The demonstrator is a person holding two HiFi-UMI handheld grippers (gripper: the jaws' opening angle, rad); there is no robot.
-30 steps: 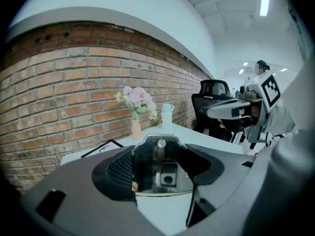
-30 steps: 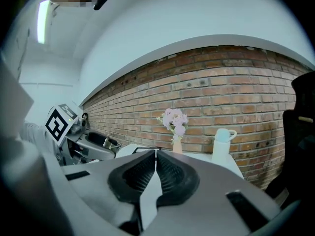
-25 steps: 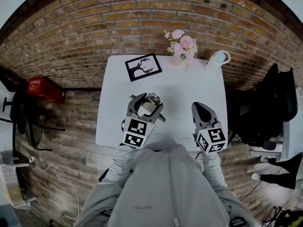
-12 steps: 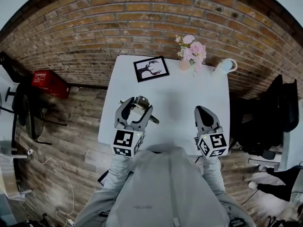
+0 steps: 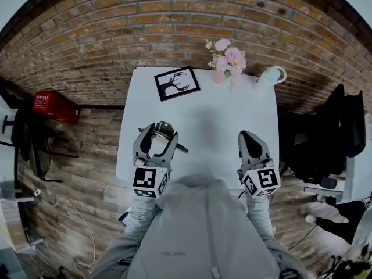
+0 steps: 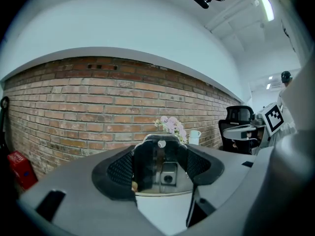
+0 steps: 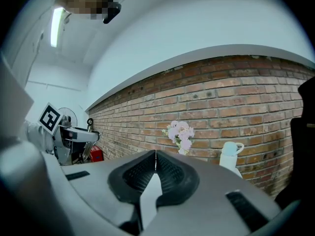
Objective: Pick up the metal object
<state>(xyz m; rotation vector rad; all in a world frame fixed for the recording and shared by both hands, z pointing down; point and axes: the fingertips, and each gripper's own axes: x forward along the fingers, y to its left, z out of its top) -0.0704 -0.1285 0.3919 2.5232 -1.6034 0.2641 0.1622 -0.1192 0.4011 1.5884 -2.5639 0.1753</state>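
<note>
A shiny metal object [image 6: 166, 172], blocky with a round hole and a thin rod, is clamped in the left tongs [image 5: 156, 133] over the tabletop's [image 5: 221, 118] left edge, having shifted there from mid-tabletop. The right tongs [image 5: 250, 138] are pressed together, empty.

Both arms reach forward from the near side. The left forearm [image 5: 142, 209] and right forearm [image 5: 263, 211], both in grey sleeves, run roughly side by side. The left gripper [image 5: 158, 136] points toward the far side and tilts slightly downward. Its jaws stand wide, clamped on the metal object [image 6: 166, 173], which fills the gap between the pads. The right gripper [image 5: 249, 139] sits well apart to the right and is also aimed far and nearly level. Its jaws are pressed together with nothing between them.
</note>
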